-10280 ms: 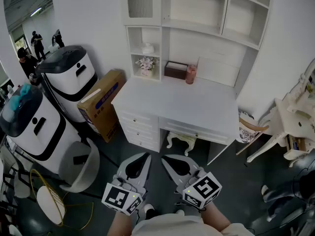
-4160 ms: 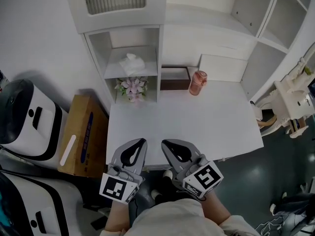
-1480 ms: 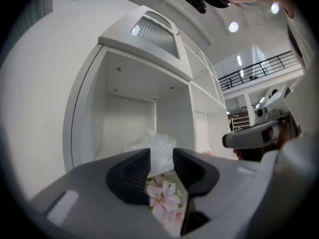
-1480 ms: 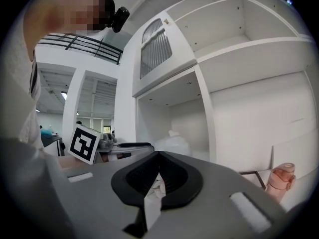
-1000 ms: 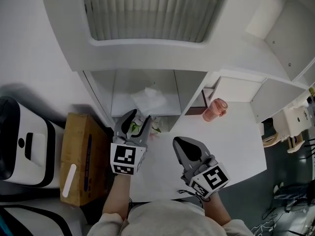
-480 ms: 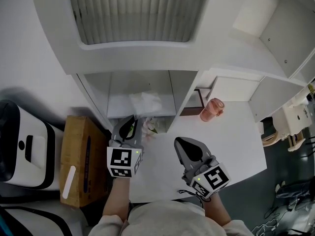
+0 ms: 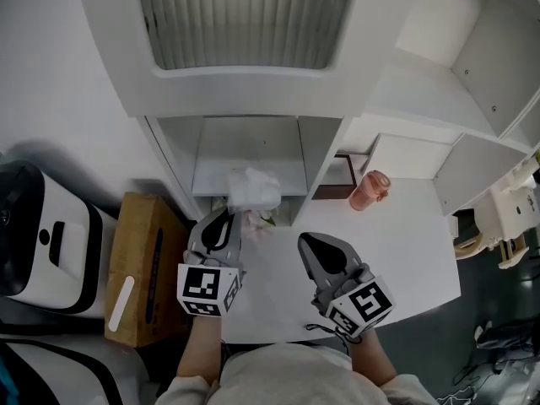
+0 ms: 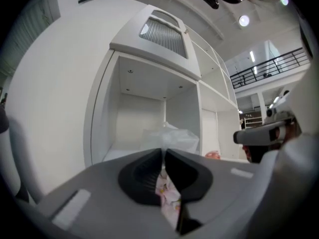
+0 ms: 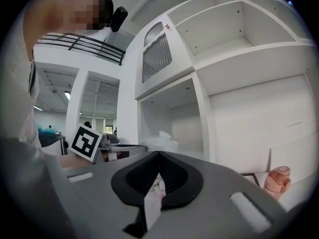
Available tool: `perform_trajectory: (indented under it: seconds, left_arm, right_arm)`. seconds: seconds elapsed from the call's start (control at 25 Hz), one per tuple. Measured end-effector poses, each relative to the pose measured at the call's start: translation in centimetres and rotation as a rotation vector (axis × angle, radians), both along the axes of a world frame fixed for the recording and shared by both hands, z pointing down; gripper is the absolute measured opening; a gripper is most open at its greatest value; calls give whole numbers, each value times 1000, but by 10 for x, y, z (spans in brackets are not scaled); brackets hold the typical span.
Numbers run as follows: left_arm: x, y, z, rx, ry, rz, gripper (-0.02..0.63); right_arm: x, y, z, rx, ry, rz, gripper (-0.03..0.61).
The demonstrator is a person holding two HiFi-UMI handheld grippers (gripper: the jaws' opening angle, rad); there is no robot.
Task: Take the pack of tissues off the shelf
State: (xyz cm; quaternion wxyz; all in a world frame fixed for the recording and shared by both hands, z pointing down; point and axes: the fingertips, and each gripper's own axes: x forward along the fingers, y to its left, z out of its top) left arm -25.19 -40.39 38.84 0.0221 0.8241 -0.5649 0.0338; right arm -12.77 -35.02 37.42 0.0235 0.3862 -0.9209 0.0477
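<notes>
Pinching pack of tissues [image 7: 253,187] by its near edge | head view: left gripper [image 7: 224,219] jaws just closed on it at the front lip of the shelf [image 7: 211,180], pack just beyond tips; right gripper [image 7: 314,245] farther, right | left gripper view: pack straight ahead | right gripper view: jaws together, empty.

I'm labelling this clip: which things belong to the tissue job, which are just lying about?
Job: pack of tissues; shelf; left gripper, jaws just closed on the pack.
Lying about: pink cup; flowers; cardboard box.
</notes>
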Motion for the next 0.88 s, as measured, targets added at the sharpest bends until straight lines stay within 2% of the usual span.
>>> perform_trajectory:
  seconds: [0.44,0.88]
  left_arm:
    - [-17,43,-17,42,-6,-56,17]
    - [-25,87,-13,35,1,-94,15]
  right_arm:
    - [-11,10,-1,10,-12,-56,0]
    - [-18,22,3,4,-17,-103,0]
